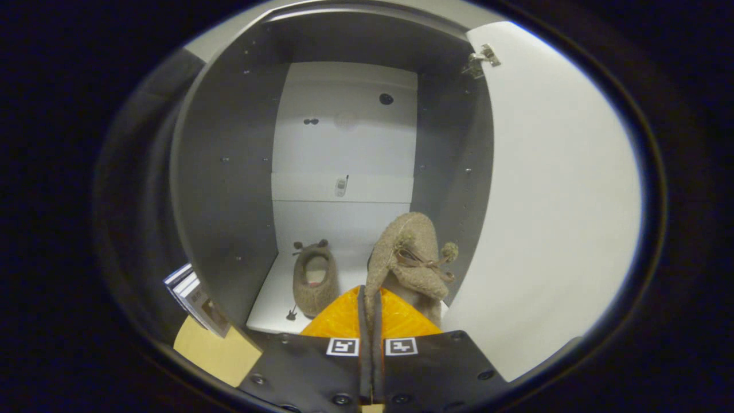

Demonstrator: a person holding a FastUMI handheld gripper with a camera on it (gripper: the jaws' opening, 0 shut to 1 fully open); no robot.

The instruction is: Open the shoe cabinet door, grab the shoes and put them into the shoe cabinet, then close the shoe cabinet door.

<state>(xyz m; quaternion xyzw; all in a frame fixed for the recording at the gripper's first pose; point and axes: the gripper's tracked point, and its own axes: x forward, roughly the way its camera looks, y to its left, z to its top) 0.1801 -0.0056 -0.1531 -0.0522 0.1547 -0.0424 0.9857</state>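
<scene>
The shoe cabinet point(229, 189) stands open ahead of me, with grey side walls and a white back panel. Its white door point(562, 201) is swung out to the right. One tan fuzzy shoe point(314, 281) rests on the cabinet's white floor, toe toward me, left of centre. My gripper point(370, 298) is shut on the edge of the second tan shoe point(410, 258), which hangs tilted with its bow and pompoms showing, just above the cabinet floor near the right wall. Its lower part is hidden behind my fingers.
A metal hinge point(480, 60) sits at the door's top corner. Some thin booklets point(195, 298) lean against the cabinet's outer left side, on a light wooden floor point(212, 353). Cabinet floor between the resting shoe and the right wall is bare.
</scene>
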